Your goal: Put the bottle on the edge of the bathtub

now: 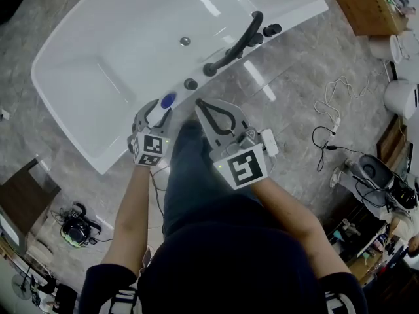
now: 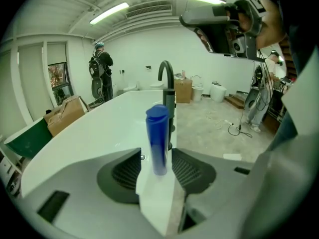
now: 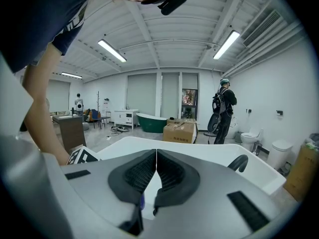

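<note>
1. The bottle [image 2: 158, 138] has a white body and a blue cap. Its long axis is about upright, with the cap end pointing up. In the head view the round top of the cap faces the camera.
2. The bottle is at the near rim of the bathtub [image 1: 118, 41], on the rim that carries the faucet [image 1: 237, 43]. I cannot tell if its bottom touches the rim.
3. The count is one bottle, one white bathtub, one curved black faucet and two grippers.
4. The left gripper [image 1: 159, 112] holds the bottle. Its jaws are a little apart, one on each side of the white body, and the blue cap rises above them.
5. The right gripper [image 1: 199, 103] is just beside the left one, to its right. Its jaws are pressed together at the tips and hold nothing. The tips point toward the rim of the bathtub, near the faucet's base.
6. In the left gripper view the faucet stands directly behind the bottle.
</note>
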